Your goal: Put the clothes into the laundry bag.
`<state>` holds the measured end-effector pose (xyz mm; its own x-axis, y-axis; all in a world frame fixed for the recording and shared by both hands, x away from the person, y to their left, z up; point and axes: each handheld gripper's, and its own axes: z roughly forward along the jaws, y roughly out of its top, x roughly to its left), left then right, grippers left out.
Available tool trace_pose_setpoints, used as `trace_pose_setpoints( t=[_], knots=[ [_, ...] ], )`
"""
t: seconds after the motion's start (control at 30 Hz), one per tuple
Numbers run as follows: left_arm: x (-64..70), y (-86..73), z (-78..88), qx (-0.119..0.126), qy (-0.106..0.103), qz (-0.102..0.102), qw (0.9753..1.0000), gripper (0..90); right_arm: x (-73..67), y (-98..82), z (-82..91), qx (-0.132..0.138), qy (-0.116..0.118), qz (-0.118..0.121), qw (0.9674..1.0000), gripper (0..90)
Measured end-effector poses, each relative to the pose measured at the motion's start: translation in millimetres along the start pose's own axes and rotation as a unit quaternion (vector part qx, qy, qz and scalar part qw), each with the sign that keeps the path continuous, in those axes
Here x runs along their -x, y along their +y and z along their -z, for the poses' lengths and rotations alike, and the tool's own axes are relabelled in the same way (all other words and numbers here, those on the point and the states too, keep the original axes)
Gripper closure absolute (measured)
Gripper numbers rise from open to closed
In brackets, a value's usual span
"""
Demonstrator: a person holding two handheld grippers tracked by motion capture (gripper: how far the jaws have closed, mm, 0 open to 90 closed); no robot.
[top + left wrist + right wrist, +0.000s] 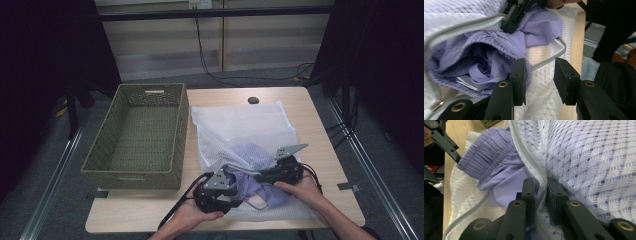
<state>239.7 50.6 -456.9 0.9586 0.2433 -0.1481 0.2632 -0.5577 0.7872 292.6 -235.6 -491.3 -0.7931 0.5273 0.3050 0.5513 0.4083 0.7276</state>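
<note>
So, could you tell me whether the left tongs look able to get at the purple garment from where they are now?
Probably yes: the left tongs stand open right beside the purple garment, which spills from the mesh laundry bag whose zipper edge the right tongs pinch, leaving the mouth free.

Mesh laundry bag (240, 127): white, zippered, lying flat on the table's right half, mouth open at the near edge. Garment (250, 155): lilac, elastic-gathered, crumpled, half inside, half spilling from the mouth.

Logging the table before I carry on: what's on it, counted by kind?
Woven basket: 1
White mesh laundry bag: 1
Lavender garment, partly inside the bag: 1
Small dark round object near the far edge: 1
Total: 4
</note>
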Motion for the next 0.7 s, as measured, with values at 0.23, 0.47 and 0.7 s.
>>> trace_pose_setpoints(
  t=[0.23, 0.47, 0.7],
  knots=[
    [11.3, -4.1, -2.6, -0.010, -0.030, -0.016, 0.9994, 68.5, 2.3, 2.0, 1.6, -0.002, 0.010, -0.005, 0.9999, 76.6],
    [12.4, -11.6, -26.5, -0.054, -0.053, -0.030, 0.9967, 58.2, 0.3, 4.2, 1.1, 0.002, 0.010, -0.001, 0.9999, 69.3],
    [20.6, -13.6, -45.5, -0.099, -0.034, -0.078, 0.9914, 61.5, -4.4, 5.9, 6.8, 0.021, 0.006, 0.003, 0.9998, 58.8]
  ],
)
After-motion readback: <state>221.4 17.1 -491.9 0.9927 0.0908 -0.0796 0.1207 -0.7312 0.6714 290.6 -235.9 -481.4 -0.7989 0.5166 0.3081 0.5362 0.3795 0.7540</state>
